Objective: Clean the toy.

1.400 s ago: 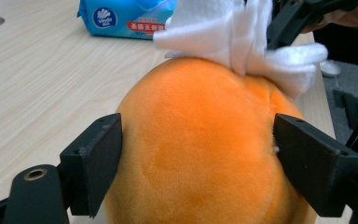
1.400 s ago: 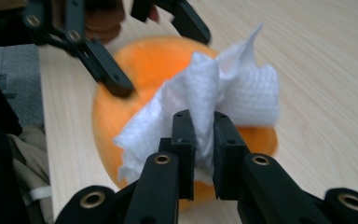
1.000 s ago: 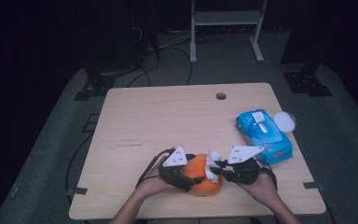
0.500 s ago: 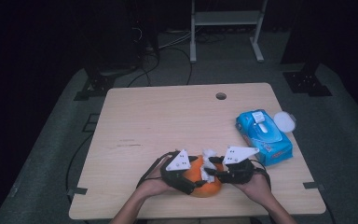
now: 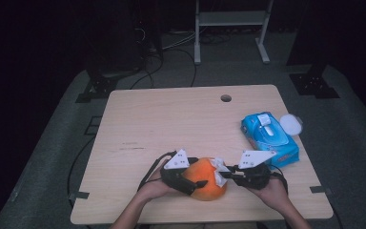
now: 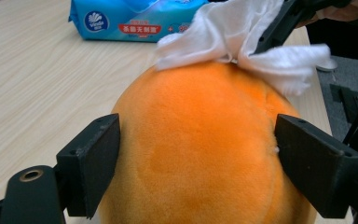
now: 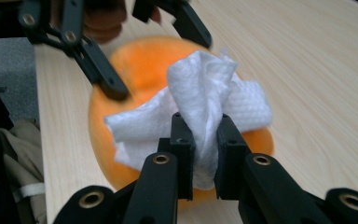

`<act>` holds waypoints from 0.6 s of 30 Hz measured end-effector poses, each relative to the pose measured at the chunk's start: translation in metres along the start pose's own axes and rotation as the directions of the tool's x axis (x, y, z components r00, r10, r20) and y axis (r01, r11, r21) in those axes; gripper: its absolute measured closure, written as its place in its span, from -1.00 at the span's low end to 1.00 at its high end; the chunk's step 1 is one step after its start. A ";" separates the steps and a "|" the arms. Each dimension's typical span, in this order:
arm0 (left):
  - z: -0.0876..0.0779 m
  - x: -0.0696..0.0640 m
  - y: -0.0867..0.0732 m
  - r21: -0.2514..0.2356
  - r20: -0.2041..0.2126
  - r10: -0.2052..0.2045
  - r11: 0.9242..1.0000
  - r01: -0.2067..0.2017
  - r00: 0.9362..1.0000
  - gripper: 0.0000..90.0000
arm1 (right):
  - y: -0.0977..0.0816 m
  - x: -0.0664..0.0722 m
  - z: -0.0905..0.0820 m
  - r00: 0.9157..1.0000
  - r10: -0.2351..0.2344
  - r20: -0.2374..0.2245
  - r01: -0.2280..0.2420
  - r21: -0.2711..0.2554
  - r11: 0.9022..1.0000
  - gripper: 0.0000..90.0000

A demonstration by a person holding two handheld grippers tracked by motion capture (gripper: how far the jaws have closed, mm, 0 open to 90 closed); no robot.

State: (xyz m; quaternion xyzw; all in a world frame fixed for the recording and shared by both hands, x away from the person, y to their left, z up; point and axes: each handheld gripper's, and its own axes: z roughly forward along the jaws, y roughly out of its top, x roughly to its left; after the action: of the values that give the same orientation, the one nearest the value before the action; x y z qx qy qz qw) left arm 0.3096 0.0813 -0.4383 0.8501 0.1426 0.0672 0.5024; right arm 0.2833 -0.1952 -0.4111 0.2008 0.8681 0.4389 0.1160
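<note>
Dark room swallows everything beyond my wooden table (image 5: pixel 171 119); orange plush ball (image 5: pixel 205 177) near the front edge, its underside hidden, flanks clamped by my left gripper (image 5: pixel 187 180); my right gripper (image 7: pixel 204 140), jaws just closing, pinches a white tissue (image 7: pixel 205 102) against the ball's top; blue wipes pack (image 5: pixel 269 138) well right.

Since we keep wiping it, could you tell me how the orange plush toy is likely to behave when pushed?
The orange plush toy looks soft and fuzzy, so it probably dents rather than resists. Its rounded shape may roll or slide; the left gripper steadies it. The white wipe in the right gripper likely drags on fuzz.
</note>
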 end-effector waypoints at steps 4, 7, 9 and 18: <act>-0.001 0.005 -0.003 -0.011 -0.003 -0.034 0.999 0.034 0.999 -0.64 | -0.009 -0.008 -0.002 1.000 0.019 0.022 -0.020 0.045 0.999 0.78; -0.001 0.006 -0.003 -0.012 -0.013 -0.052 0.999 0.052 0.999 -0.64 | -0.005 -0.004 -0.003 1.000 0.002 -0.015 -0.002 0.048 0.999 0.79; 0.000 0.007 -0.004 -0.020 -0.018 -0.071 0.997 0.071 0.997 -0.64 | 0.001 0.005 -0.003 0.998 -0.023 -0.065 0.025 0.030 0.999 0.79; 0.002 0.006 -0.004 -0.018 -0.027 -0.085 0.996 0.084 0.996 -0.65 | 0.008 0.010 0.005 0.998 -0.047 -0.032 0.048 0.033 0.998 0.70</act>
State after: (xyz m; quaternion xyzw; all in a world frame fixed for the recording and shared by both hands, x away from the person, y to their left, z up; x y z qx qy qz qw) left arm 0.3152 0.0834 -0.4427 0.8380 0.1849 0.0591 0.5099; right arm 0.2781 -0.1830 -0.4081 0.1750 0.8816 0.4245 0.1094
